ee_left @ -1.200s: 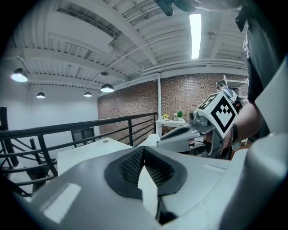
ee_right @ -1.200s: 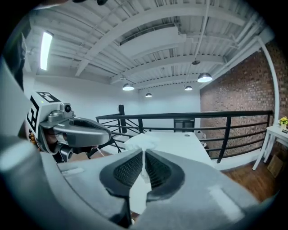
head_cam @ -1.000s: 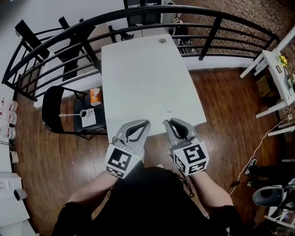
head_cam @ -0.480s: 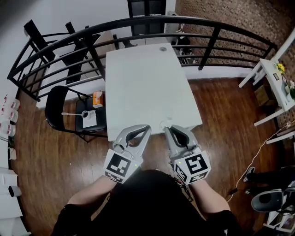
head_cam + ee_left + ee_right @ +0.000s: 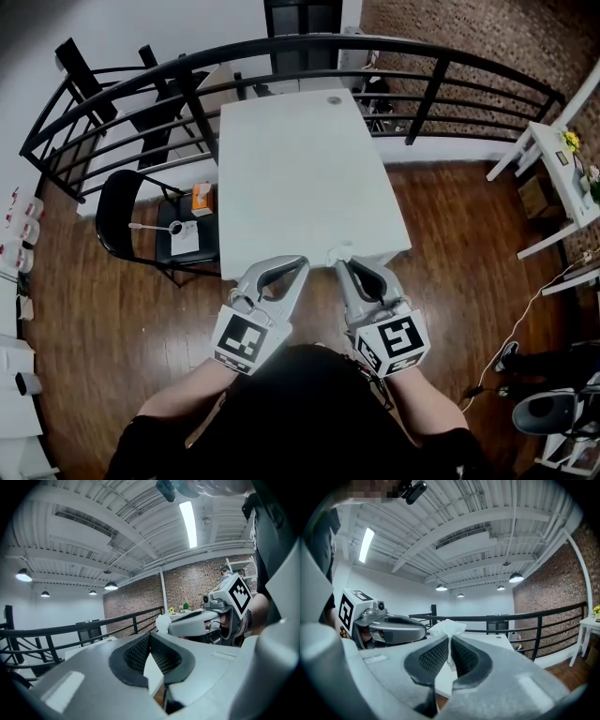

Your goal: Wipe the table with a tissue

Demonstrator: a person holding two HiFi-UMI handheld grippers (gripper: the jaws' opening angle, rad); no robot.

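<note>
White table (image 5: pixel 309 178) on wooden floor (image 5: pixel 450 216); one small round grey disc (image 5: pixel 332 99) lies near its 12 o'clock edge.

At the near edge of the table (image 5: pixel 309 178): left gripper (image 5: pixel 301 261) on the left with jaws together, right gripper (image 5: pixel 341 263) just beside it on the right, tissue (image 5: pixel 337 251) pinched between the right jaws. Left of the table, a chair (image 5: pixel 117 211) with a small box (image 5: pixel 200 199) on its seat. Behind and around the table's far end, a railing (image 5: pixel 281 52); well apart on the right, a side table (image 5: pixel 553 141).
</note>
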